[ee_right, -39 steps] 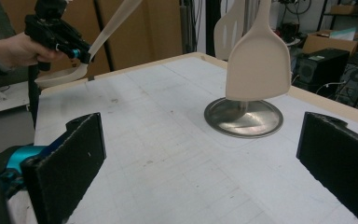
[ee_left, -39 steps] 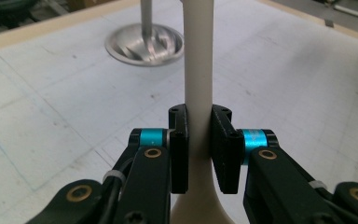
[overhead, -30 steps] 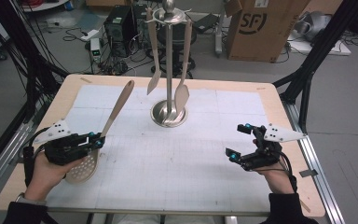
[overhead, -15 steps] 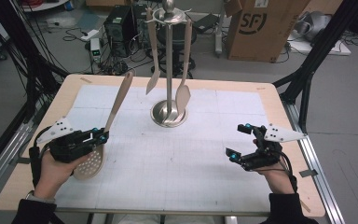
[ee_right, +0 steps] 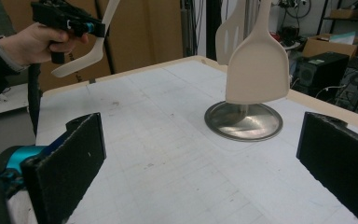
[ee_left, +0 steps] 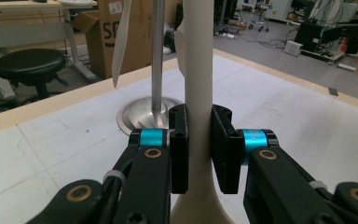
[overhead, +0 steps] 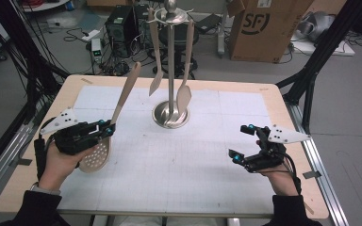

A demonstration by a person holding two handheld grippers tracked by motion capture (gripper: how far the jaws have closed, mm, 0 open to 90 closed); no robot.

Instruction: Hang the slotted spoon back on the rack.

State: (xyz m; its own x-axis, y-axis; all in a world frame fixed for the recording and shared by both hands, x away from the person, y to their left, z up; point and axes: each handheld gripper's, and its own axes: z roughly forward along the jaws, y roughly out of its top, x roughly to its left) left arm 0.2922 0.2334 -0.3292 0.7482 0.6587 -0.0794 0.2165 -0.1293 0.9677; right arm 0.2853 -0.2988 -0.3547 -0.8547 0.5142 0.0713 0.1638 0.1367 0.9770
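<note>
One skimmer (overhead: pixel 104 141) clamped by the handle in left gripper (overhead: pixel 104 129), lifted off the table (overhead: pixel 245 188) beside the rack (overhead: pixel 170 61).
Probably light, stiff, smooth; best gripped low on the handle. Right gripper (overhead: pixel 242 141) wide, empty.

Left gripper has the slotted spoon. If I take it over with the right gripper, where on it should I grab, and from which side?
Probably the upper handle of the slotted spoon, above the left gripper, which is clamped low by the perforated bowl. The handle is flat and slim and leans up toward the utensil stand, so bring the open right gripper in from the spoon's right side, jaws across the flat faces.
</note>
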